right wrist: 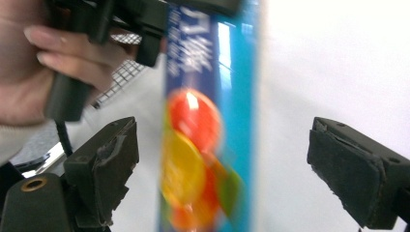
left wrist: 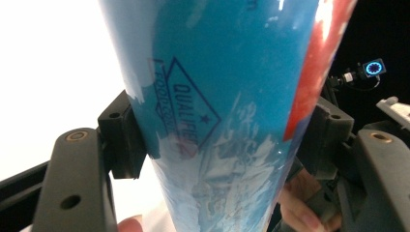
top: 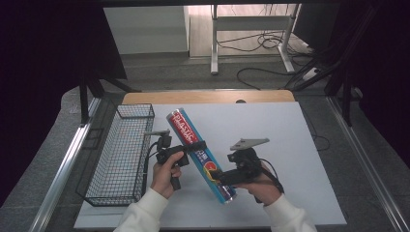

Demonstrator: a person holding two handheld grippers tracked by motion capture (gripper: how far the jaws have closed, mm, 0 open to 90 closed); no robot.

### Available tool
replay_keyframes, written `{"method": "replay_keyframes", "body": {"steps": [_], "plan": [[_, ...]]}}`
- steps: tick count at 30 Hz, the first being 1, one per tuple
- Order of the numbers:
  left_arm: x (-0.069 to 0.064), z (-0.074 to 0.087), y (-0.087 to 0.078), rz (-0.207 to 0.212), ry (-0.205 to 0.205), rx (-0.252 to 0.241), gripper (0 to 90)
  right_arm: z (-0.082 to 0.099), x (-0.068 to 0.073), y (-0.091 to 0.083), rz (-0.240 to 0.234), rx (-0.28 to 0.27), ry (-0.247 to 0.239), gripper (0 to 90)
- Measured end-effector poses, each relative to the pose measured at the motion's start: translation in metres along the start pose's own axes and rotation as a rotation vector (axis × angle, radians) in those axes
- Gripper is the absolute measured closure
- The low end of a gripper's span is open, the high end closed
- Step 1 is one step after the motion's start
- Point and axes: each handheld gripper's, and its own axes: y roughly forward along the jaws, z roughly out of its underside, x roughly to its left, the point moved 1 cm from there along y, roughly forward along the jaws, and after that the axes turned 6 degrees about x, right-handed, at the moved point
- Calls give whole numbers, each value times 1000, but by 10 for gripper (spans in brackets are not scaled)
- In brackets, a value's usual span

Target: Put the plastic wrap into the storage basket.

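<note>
At frame centre of the high view, the box (top: 200,154) lies diagonally over the table (top: 290,135). Left gripper (top: 192,147) clamps its middle. Right gripper (top: 217,176) straddles its lower end, jaws wide apart. Basket (top: 121,154) sits left.

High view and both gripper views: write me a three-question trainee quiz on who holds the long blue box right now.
1. True or false: the left gripper is shut on the long blue cardboard box of plastic wrap.
2. The right gripper's jaws are: A) clamped on the box, B) open on either side of it, C) inside the basket.
3. Fill in: the black wire basket stands on the ____ side of the white table in the high view.

Key: 1 true; 2 B; 3 left.
</note>
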Motion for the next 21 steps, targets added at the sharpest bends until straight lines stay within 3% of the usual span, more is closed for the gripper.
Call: {"method": "replay_keyframes", "body": {"steps": [3, 7, 11, 14, 16, 21], "plan": [[-1, -1, -6, -10, 9, 3, 315, 7, -6, -10, 8, -14, 14, 110], [-3, -3, -13, -40, 27, 8, 315, 25, -25, -28, 52, -17, 48, 115], [-5, -4, -17, -54, 34, 28, 316, 35, -35, -32, 77, -8, 68, 117], [-11, -7, -22, -85, 57, 44, 316, 43, -44, -33, 154, -3, 82, 120], [-16, -10, -26, -101, 72, 53, 316, 50, -54, -32, 178, -6, 102, 121], [-26, -16, -33, -121, 103, 76, 316, 62, -68, -30, 204, -9, 150, 123]]}}
